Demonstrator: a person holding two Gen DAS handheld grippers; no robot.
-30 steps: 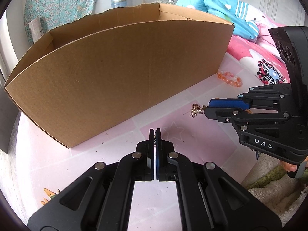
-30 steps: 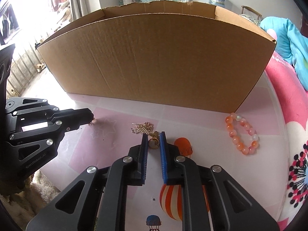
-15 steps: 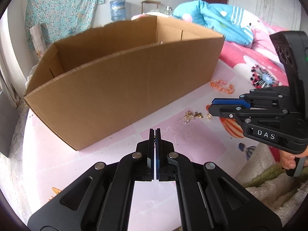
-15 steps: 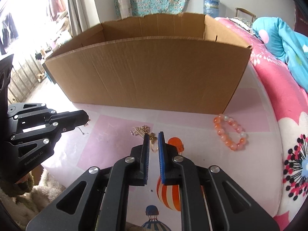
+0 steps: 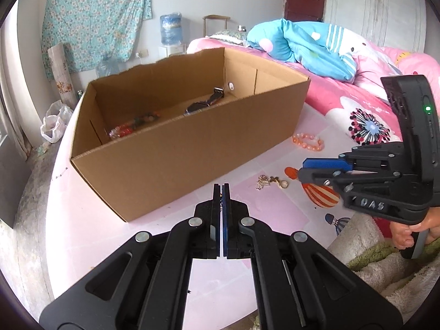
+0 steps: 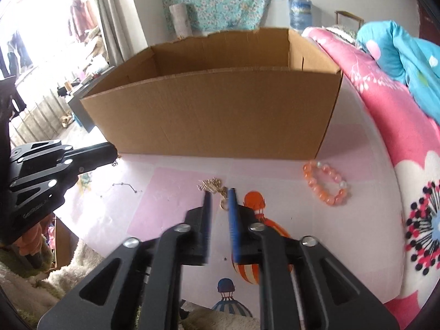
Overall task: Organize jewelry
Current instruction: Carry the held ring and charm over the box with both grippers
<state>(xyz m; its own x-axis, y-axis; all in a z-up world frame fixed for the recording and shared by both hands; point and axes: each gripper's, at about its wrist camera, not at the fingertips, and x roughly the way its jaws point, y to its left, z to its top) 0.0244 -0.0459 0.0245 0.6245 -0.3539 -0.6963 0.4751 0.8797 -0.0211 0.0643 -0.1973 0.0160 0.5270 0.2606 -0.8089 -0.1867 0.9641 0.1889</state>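
Left hand-held gripper [image 5: 221, 189] closed, pinching a thin chain, right hand-held gripper [image 6: 220, 196] jaws just opening, empty, above gold pendant [image 6: 213, 186]

Open-topped cardboard box [image 5: 189, 151] stood across the far side of the desk [image 5: 275, 214], its tall front wall blocking a level approach; entry from above stayed free. Bare pink strip lay clear before it, broken only by gold earrings [image 6: 213, 187] and orange bead bracelet [image 6: 326, 185].
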